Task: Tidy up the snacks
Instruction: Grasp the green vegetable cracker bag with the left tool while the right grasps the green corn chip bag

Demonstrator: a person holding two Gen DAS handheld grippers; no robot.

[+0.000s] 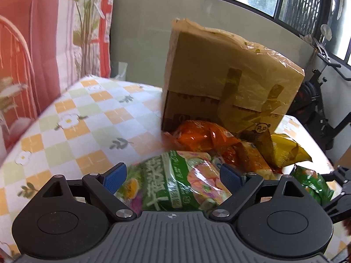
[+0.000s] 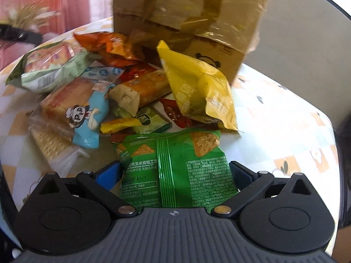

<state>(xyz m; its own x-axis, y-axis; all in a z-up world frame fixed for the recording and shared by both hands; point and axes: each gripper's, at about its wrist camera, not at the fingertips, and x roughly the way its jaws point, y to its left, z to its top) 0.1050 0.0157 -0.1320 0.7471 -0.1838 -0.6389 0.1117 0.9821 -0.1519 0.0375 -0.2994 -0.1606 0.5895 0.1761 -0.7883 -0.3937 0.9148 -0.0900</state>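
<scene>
A pile of snack packets lies on the checked tablecloth (image 1: 72,118) in front of a taped cardboard box (image 1: 228,81). My left gripper (image 1: 173,176) stands wide, with a green and pink snack bag (image 1: 175,182) between its blue pads; whether the pads press on it I cannot tell. My right gripper (image 2: 174,173) also stands wide, with a green chip bag (image 2: 175,171) between its pads. A yellow bag (image 2: 197,87) leans against the box (image 2: 193,17). Orange bags (image 2: 109,46), a blue bread packet (image 2: 81,111) and crackers (image 2: 50,144) lie to the left.
A red and white curtain (image 1: 43,43) and a plant stem (image 1: 85,32) stand at the far left. Windows and an exercise machine (image 1: 318,100) are behind the table at the right. The table's right part (image 2: 285,120) shows only cloth.
</scene>
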